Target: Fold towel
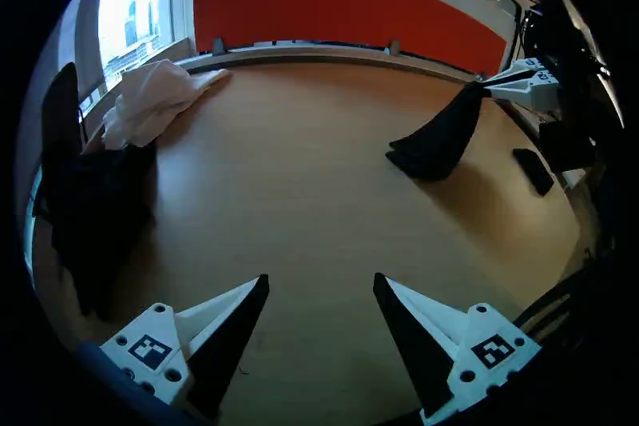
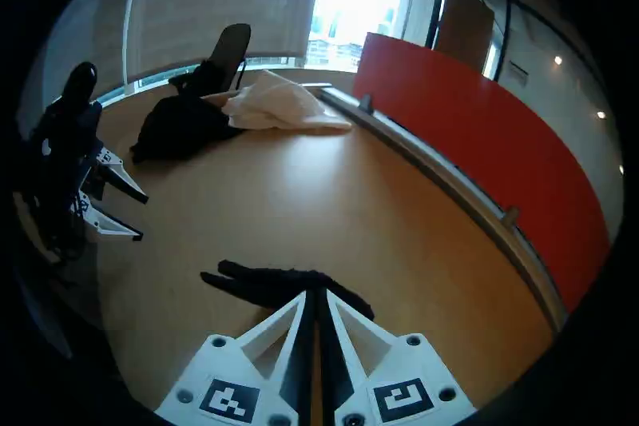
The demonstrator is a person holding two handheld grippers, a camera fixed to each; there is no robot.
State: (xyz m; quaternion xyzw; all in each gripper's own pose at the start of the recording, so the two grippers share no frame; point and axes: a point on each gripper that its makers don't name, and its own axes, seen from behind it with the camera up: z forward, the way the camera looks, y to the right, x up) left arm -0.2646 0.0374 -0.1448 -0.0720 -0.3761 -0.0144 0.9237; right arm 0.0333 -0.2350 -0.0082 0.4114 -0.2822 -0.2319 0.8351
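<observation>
1. My left tongs point(image 1: 319, 282) hang open over the wooden table point(image 1: 303, 186) with a wide gap between the two fingers and nothing but bare wood in it.
2. My right tongs point(image 2: 315, 294) are closed on the black towel point(image 2: 271, 282). In the right gripper view the two fingers meet almost tip to tip, with dark cloth pinched between them.
3. From the left gripper view I see the right tongs point(image 1: 487, 90) at the far right, holding one corner of the black towel point(image 1: 435, 142) up off the table. The cloth slopes down from that corner to a bunched fold lying on the wood.
4. From the right gripper view the left tongs point(image 2: 144, 218) sit well off to the left, fingers apart, clear of the towel.
5. A crumpled white cloth point(image 1: 148, 98) lies at the far edge of the table, just beside a dark heap of fabric point(image 1: 96, 202) — both well apart from the towel.
6. A dark office chair point(image 2: 228, 46) stands behind that heap.
7. A red partition point(image 1: 343, 10) runs along the back edge of the table.
8. A small flat black object point(image 1: 533, 171) lies near the towel — I cannot tell what it is.
</observation>
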